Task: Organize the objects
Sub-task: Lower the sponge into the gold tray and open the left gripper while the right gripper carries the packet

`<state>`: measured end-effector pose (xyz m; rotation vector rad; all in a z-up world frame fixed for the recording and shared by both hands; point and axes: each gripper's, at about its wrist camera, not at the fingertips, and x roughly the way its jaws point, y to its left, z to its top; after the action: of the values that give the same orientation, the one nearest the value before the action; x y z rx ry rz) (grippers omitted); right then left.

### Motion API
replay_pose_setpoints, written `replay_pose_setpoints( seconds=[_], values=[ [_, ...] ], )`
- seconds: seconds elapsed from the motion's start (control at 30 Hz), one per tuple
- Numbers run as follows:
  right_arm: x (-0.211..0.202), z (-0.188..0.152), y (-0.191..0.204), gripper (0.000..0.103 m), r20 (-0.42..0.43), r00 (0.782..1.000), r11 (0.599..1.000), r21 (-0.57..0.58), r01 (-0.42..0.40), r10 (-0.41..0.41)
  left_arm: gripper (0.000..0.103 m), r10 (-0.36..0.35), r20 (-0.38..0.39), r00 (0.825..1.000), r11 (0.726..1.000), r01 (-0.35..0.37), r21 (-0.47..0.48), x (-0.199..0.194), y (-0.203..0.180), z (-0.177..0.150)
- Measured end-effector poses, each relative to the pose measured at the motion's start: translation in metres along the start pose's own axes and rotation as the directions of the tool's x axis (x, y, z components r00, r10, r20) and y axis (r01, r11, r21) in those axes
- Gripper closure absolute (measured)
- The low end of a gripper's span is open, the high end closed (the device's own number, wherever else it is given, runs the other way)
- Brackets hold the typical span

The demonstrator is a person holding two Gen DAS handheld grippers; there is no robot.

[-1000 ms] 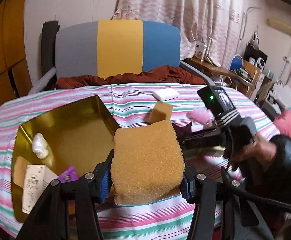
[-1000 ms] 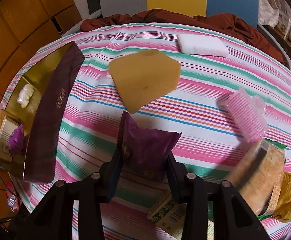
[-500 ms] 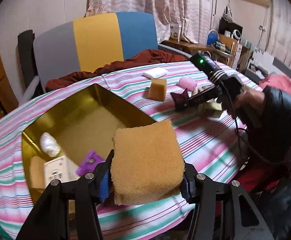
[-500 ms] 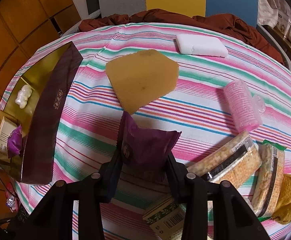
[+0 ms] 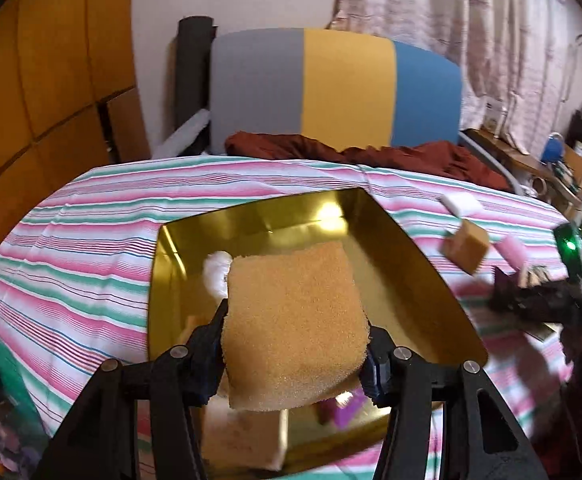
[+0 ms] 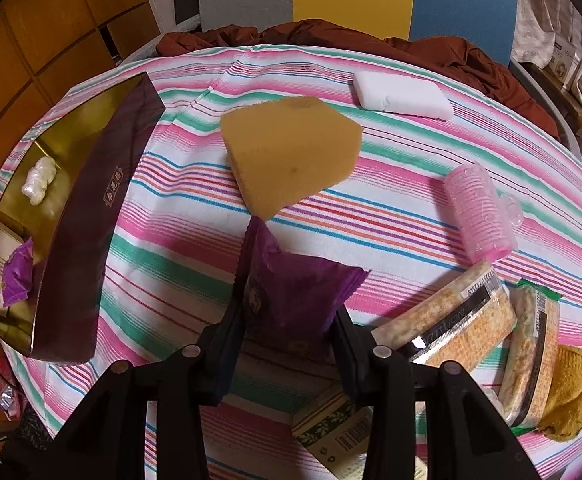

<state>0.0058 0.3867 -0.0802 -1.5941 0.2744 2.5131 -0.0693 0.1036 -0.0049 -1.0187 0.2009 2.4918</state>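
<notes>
My left gripper [image 5: 295,344] is shut on an orange sponge [image 5: 291,320] and holds it above the gold tray [image 5: 403,280]. The tray holds a white pearly lump [image 5: 215,276], a white box [image 5: 247,440] and a purple wrapper [image 5: 345,410]. My right gripper [image 6: 287,316] is shut on a purple snack packet [image 6: 291,292] above the striped tablecloth [image 6: 179,264]; it also shows at the right of the left wrist view [image 5: 507,288]. The tray shows at the left of the right wrist view [image 6: 71,148].
On the cloth lie a tan sponge block [image 6: 291,152], a white sponge [image 6: 403,94], a pink hair roller [image 6: 479,212], two cracker packs [image 6: 455,320], a printed box [image 6: 331,428] and a yellow knit item [image 6: 567,392]. A chair [image 5: 331,88] stands behind the table.
My left gripper has swung left with the sponge and now sits over the tray's middle. My right gripper holds the purple packet nearly still.
</notes>
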Motion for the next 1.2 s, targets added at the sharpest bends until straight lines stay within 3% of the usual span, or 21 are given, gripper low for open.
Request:
replay_pose_setpoints(
  seconds=[0.3,0.4,0.77,0.8,0.9,0.93,1.0,1.07,1.13,1.2],
  values=[
    [-0.003,-0.009,0.009,0.061,0.019,0.999,1.000,0.004,0.029,-0.029,0.048,-0.007,-0.063,0.998,0.995,0.000,-0.103,0.033,0.027,0.011],
    [-0.004,-0.011,0.012,0.072,0.028,0.999,1.000,0.012,0.024,-0.024,0.048,-0.005,-0.061,0.998,0.992,-0.002,-0.128,0.037,0.032,0.016],
    [-0.004,-0.012,0.006,0.072,0.035,0.999,0.998,0.065,-0.012,0.010,0.048,0.047,-0.126,0.991,0.985,-0.067,-0.160,0.082,0.052,0.028],
    [-0.005,-0.012,0.004,0.070,0.033,0.999,0.997,0.080,-0.022,0.020,0.046,0.057,-0.130,0.990,0.984,-0.078,-0.160,0.086,0.054,0.029],
    [-0.010,-0.012,-0.007,0.042,0.040,0.996,0.981,0.173,-0.085,0.079,0.044,0.062,-0.174,0.983,0.977,-0.095,-0.191,0.099,0.059,0.032],
    [-0.012,-0.013,-0.011,0.036,0.049,0.994,0.972,0.208,-0.109,0.101,0.038,0.060,-0.182,0.981,0.975,-0.097,-0.202,0.102,0.060,0.032],
    [-0.019,-0.012,-0.014,0.036,0.079,0.994,0.968,0.232,-0.096,0.079,0.029,0.071,-0.189,0.979,0.975,-0.108,-0.194,0.107,0.061,0.031],
    [-0.032,-0.007,-0.006,0.036,0.106,0.994,0.986,0.163,-0.018,0.001,0.029,0.062,-0.196,0.979,0.976,-0.100,-0.191,0.111,0.061,0.026],
    [-0.041,0.001,0.007,0.027,0.116,0.992,0.998,0.052,0.033,-0.038,0.029,0.054,-0.203,0.978,0.977,-0.094,-0.191,0.112,0.062,0.023],
    [-0.041,0.011,0.018,0.025,0.103,0.993,0.996,-0.049,0.068,-0.063,0.029,0.050,-0.200,0.978,0.978,-0.088,-0.187,0.111,0.062,0.020]
  ],
)
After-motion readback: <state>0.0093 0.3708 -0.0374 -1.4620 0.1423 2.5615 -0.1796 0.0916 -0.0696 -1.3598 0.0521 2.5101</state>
